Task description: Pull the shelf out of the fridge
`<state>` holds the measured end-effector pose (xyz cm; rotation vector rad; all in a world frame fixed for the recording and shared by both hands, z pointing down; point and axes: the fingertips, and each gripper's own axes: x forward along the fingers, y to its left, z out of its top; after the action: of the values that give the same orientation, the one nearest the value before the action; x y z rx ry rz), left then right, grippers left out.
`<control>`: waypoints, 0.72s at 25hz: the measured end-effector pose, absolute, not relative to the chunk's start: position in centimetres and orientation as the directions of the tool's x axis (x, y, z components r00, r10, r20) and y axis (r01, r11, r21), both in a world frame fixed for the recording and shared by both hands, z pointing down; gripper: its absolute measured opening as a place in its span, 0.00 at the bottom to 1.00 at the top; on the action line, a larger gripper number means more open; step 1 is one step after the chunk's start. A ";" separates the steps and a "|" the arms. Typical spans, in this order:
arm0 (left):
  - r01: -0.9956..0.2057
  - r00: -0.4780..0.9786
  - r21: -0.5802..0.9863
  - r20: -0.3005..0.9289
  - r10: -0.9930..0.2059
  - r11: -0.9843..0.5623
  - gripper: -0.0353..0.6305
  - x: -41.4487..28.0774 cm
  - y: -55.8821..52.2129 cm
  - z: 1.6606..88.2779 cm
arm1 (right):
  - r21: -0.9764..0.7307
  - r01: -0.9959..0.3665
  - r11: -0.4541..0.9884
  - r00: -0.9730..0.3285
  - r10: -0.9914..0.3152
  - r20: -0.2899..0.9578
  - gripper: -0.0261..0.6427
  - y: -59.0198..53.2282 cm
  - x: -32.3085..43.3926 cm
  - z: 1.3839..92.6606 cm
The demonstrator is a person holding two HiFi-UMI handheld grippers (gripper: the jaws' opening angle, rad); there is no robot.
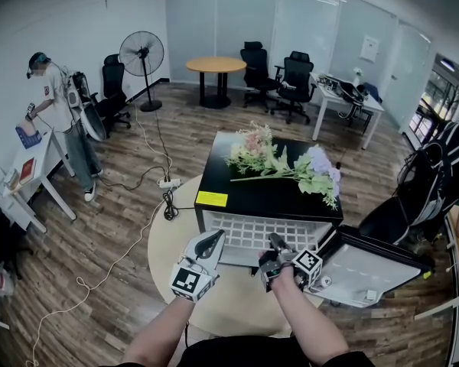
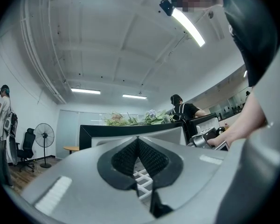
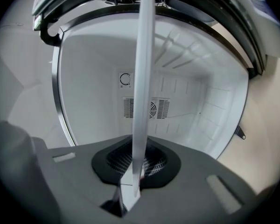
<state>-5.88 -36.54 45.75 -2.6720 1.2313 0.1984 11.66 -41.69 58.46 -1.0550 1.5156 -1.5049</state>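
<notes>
I am looking at the shelf, a white lattice panel that is sticking partway out of the fridge's front opening and hanging over the middle of the round table. The right tool is gripping its near edge. In the right gripper view the jaws are pressing flat on the thin white panel, which is running straight between the pads. The left tool is lying over the shelf's near left corner with its jaws drawn together. The lattice is showing through the slit beneath them, and I am reading that as no grip, though I am not certain of it.

I am judging the pull to be under way, with the shelf not yet free of the cabinet. The next move is calling for a straight, level draw toward the table's near edge so the panel is not binding at its sides. It is also calling for support on the left as the back end comes clear.

The fridge is standing toward the table's far edge, with its door lying open to the right. Inside I am seeing only bare white walls and a vent grille at the back, with nothing stored. A bunch of flowers is lying across the black top.
</notes>
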 end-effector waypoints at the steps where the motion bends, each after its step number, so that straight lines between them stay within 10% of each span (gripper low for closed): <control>1: -0.763 0.645 -0.117 -0.202 -0.737 -0.636 0.05 -5.9 -36.4 45.8 | -0.998 -0.050 -0.028 -0.386 -0.921 0.046 0.09 -41.5 11.6 58.4; 18: -0.747 0.661 -0.101 -0.219 -0.718 -0.657 0.05 -6.1 -35.3 45.3 | -0.995 -0.085 -0.049 -0.366 -0.928 0.077 0.09 -37.4 11.2 58.7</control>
<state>-6.13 -35.30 45.33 -2.6931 1.2005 0.2382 11.19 -37.41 58.72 -1.1111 1.5110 -1.4985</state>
